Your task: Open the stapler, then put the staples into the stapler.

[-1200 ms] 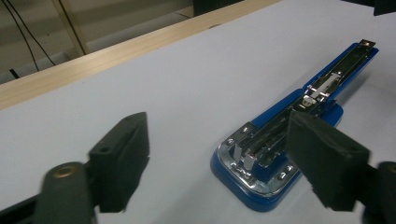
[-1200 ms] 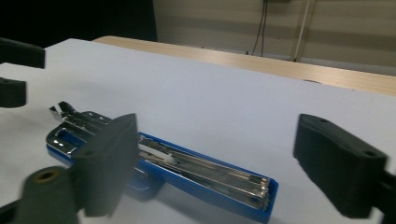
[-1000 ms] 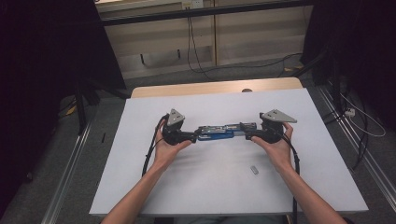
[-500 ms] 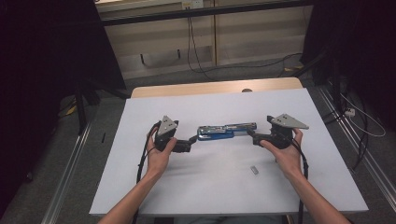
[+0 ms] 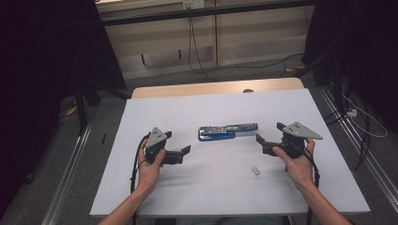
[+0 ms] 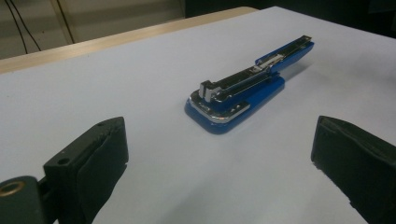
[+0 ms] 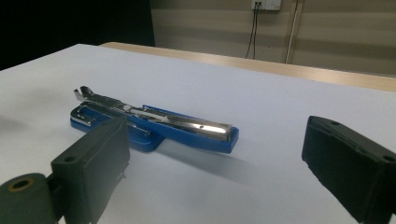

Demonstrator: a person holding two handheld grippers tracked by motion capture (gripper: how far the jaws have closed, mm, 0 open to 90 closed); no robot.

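Lying flat on the white table (image 5: 187, 197), the blue stapler (image 5: 228, 131) sits between my two grippers, touched by neither. My left gripper (image 5: 184, 152) hangs off its wider base end with both jaws spread wide and empty; in the left gripper view the stapler (image 6: 247, 86) is ahead of the gap. My right gripper (image 5: 263, 142) is likewise wide open near the other end. A small white piece (image 5: 255, 170) lies nearer me.
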